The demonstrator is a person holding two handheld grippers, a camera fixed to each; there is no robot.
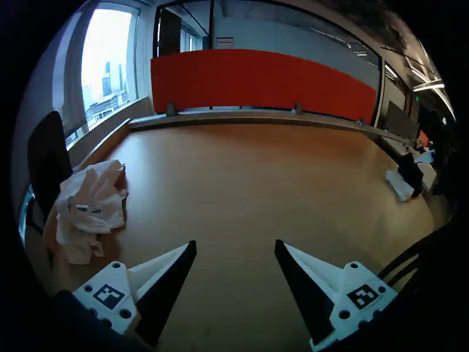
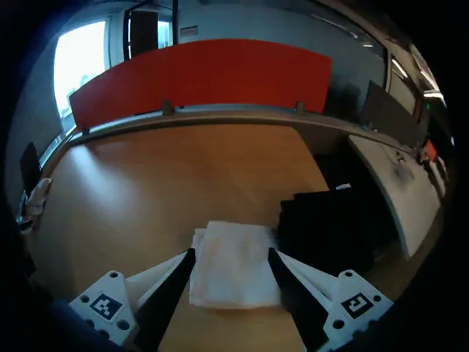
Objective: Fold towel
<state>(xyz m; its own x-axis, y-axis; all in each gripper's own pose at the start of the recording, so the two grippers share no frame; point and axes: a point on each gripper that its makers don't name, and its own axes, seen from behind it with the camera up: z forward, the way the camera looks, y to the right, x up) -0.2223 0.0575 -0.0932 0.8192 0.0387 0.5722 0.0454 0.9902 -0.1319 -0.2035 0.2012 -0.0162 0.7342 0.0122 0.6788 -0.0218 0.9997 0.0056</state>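
In the right gripper view the right gripper (image 2: 230, 250) holds its jaws spread; a folded white towel (image 2: 234, 273) lies flat on the wooden surface (image 2: 146, 182) between them; whether they touch its edges I cannot tell; a black object (image 2: 328, 229) sits just right of the right jaw. In the left gripper view the left gripper (image 1: 234, 241) also has its jaws spread above the wood; a crumpled heap of pale cloth (image 1: 91, 208) lies left of the left jaw; far ahead stands a red partition (image 1: 264, 82).

An office. A long wooden table (image 1: 252, 176) runs up to a red partition screen (image 1: 264, 79) at its far edge. Beyond the screen stand glass walls, left of it a window (image 1: 105, 58) onto city towers, and right of it ceiling strip lights (image 1: 428, 86).
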